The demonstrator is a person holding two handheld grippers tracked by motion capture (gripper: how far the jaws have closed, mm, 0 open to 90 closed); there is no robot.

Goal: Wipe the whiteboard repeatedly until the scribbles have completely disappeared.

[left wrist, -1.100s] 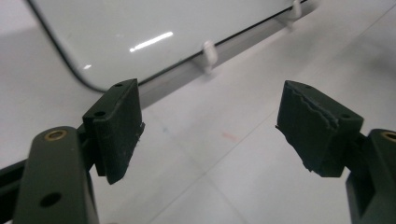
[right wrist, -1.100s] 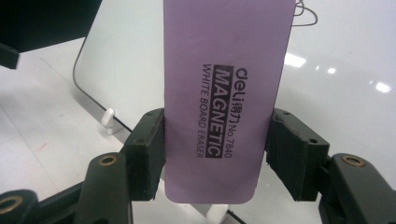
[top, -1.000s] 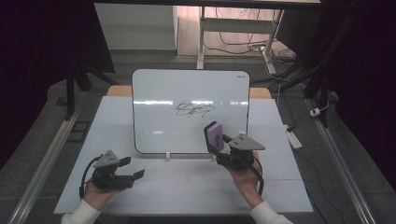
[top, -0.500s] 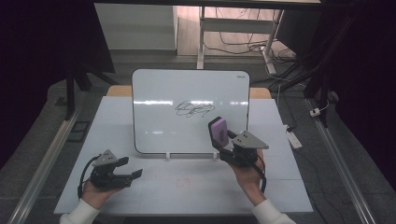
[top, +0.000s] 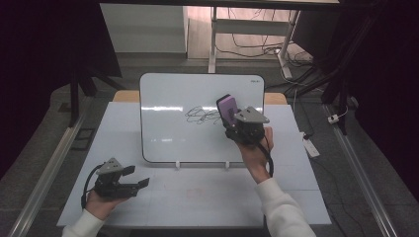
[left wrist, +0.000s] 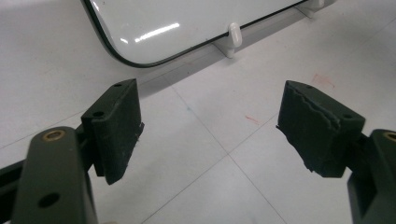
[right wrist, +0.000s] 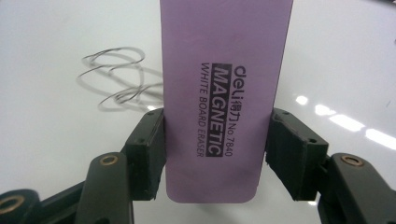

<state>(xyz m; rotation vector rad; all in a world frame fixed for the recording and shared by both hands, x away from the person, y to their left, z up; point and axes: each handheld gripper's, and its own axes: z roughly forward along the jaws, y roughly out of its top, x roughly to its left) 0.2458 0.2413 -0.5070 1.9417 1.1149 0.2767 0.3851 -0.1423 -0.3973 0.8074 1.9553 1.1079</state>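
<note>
While my left hand rests low at the near-left of the table (top: 163, 197), my left gripper (top: 133, 180) sits just above the surface with jaws spread wide, nothing between them. Left gripper view: bare white tabletop between the pads (left wrist: 119, 130), faint red marks (left wrist: 322, 79) on it, panel seams crossing. Whiteboard's rounded lower corner and one white foot clip (left wrist: 233, 35) sit just ahead of the jaws, apart from them.

Near half of the table is open white surface between my two hands. Left gripper is well apart from the right.

My right gripper (top: 232, 123) is raised in front of the whiteboard (top: 173, 113), right of its middle. Jaws are pinching a purple eraser (top: 228, 109) across its width. Right gripper view: eraser's (right wrist: 222, 93) long axis runs straight out along the jaws, away from my hand toward the board, rounded near end sitting back between the pads. Printed face toward the camera: "deli", "MAGNETIC WHITE BOARD ERASER", "No 7840", text running along the long axis. High view: eraser tilts up and left from the gripper.

Black scribble (top: 200, 115) is on the board just left of the eraser; in the right gripper view the scribble (right wrist: 116, 79) runs in behind the eraser's left edge. Cannot tell whether the eraser touches the board.

Board stands tilted back on the table's far half, black-rimmed, clear margins left and below the scribble. Beyond the table: floor, cables (top: 257, 44), dark frames either side.
</note>
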